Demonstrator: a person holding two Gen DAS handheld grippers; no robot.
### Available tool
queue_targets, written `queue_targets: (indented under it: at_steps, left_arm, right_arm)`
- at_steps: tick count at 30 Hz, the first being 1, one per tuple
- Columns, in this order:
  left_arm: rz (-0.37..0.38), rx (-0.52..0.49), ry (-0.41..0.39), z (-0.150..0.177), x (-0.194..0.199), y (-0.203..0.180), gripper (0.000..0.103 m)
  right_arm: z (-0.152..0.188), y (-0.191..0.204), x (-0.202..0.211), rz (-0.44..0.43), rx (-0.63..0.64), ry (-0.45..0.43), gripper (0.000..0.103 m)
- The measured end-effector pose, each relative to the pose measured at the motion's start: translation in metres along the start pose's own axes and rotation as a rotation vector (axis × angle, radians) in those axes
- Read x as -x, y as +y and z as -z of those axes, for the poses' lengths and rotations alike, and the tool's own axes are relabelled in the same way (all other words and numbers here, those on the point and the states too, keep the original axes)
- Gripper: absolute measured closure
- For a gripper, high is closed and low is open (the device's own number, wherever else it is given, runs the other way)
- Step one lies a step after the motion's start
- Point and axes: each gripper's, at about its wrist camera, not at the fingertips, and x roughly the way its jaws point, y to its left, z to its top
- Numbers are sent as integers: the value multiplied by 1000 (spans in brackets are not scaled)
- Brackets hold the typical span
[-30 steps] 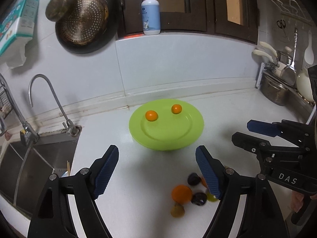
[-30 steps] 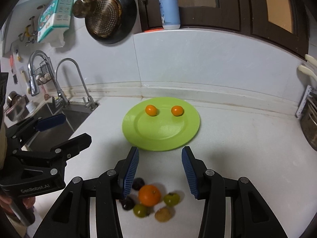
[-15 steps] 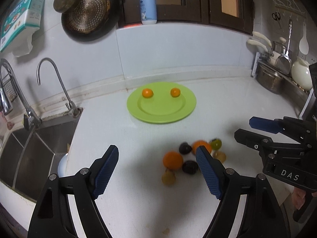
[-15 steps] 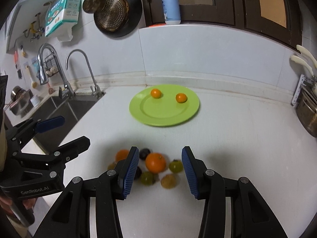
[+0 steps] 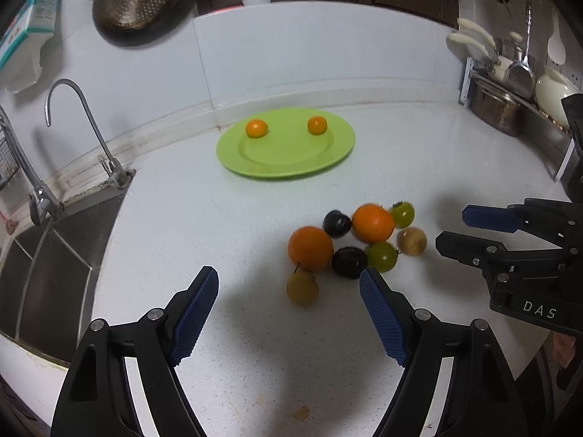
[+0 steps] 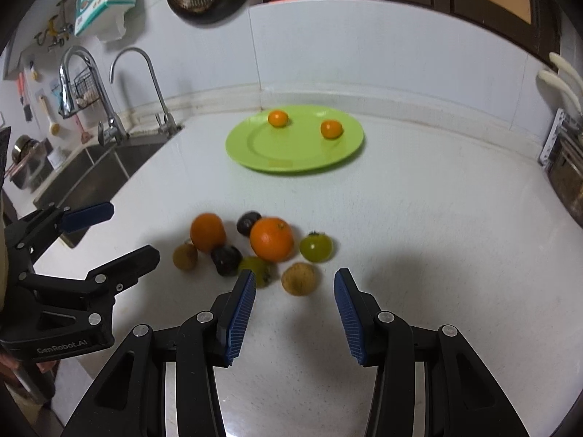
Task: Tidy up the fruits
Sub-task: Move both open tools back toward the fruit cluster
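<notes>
**Two fruits on the plate, the heap still on the counter**

I hold both grippers low over the front part of the white speckled counter [image 5: 255, 364]. The left gripper [image 5: 289, 287] has its blue ribbed jaws spread wide, with nothing between them. The right gripper [image 6: 294, 289] has its jaws narrower but also apart, and they pinch nothing.

Just beyond the fingertips lies the heap of loose fruits, near the front edge of the counter. It has two large oranges [image 6: 271, 239], two dark purple plums [image 6: 226, 259], two green tomato-like fruits [image 6: 316, 248] and two small brownish-yellow round fruits [image 6: 298, 278]. Most of them touch each other. One brownish fruit lies directly before the right jaws.

Farther, toward the back edge by the wall, sits the round lime-green plate [image 5: 288, 165]. Two small orange kumquat-like fruits [image 5: 256, 128] rest on its far rim, apart from each other.

I judge the task as only begun: two fruits are placed, eight wait. How the rest should be arranged I cannot tell.
</notes>
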Motion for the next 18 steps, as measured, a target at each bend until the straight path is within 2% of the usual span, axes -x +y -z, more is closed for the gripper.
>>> queue_targets:
  at_steps: [3, 18]
  left_arm:
    - [9, -2, 21, 3, -12, 0, 24]
    - [54, 12, 97, 5, -46, 4, 50]
  right_arm:
    - [4, -3, -11, -3, 0, 30, 57]
    - [6, -7, -50, -25, -15, 122, 58]
